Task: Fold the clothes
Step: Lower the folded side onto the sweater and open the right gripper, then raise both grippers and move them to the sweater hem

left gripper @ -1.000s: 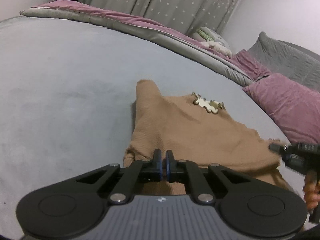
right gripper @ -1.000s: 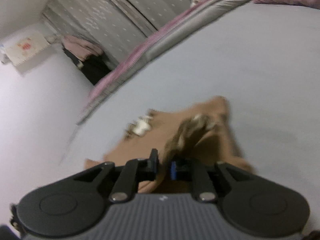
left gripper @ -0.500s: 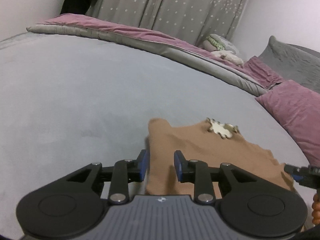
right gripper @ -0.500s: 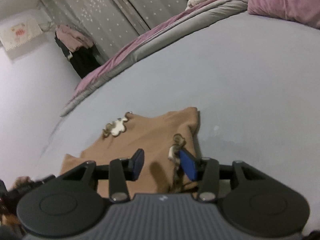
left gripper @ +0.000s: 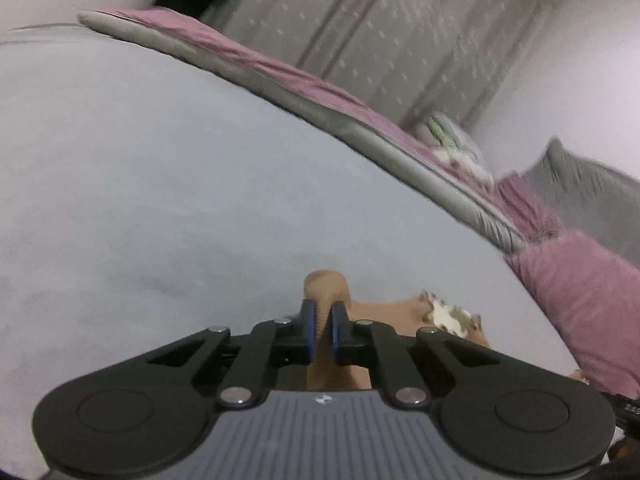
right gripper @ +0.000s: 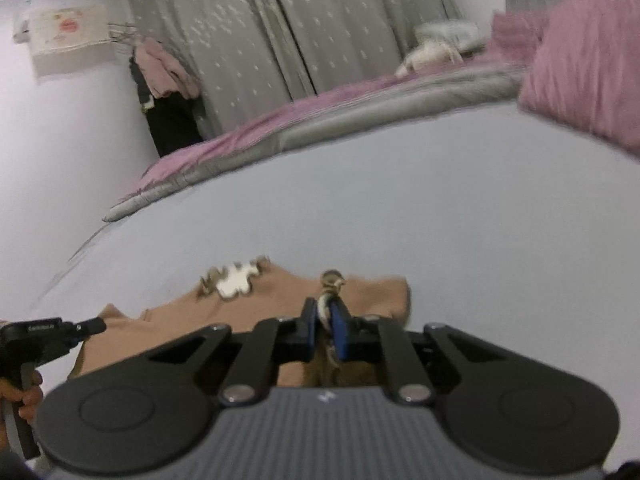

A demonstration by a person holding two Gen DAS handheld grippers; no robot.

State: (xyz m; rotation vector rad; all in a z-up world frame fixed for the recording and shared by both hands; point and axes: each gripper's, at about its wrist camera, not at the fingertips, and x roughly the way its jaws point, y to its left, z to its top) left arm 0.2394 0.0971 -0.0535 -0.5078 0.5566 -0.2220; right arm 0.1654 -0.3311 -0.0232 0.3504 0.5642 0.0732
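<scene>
— While both grippers sit low over the bed (left gripper: 160, 184), where is the garment itself?

— The tan garment (right gripper: 280, 304) lies on the grey bed cover, mostly flat in the right wrist view, with a pale frilly patch (right gripper: 236, 282) on its far side. It is well apart from the pink pillow (left gripper: 580, 300) and the rolled quilt (left gripper: 320, 96) along the far edge.

— And the left gripper (left gripper: 324, 330)?

— Its jaws are nearly closed, pinching a fold of tan cloth that pokes up as a small hump just past the blue pads. Judging by that hump, it has one edge or corner of the garment.

— The right gripper (right gripper: 326, 330)?

— Its jaws are closed to a narrow gap too, around a brownish-and-white bit of the garment, maybe trim or a tie; blur keeps me from saying which. The cloth bunches up between the pads.

— Why hold it at two places?

— My guess is that two pinches along one side let the person carry that side over evenly, so the fold line stays straight instead of sagging. How many folds the garment already has, I cannot tell. The person's left hand (right gripper: 24, 396) shows at the left edge of the right wrist view, around the other tool's handle.
</scene>
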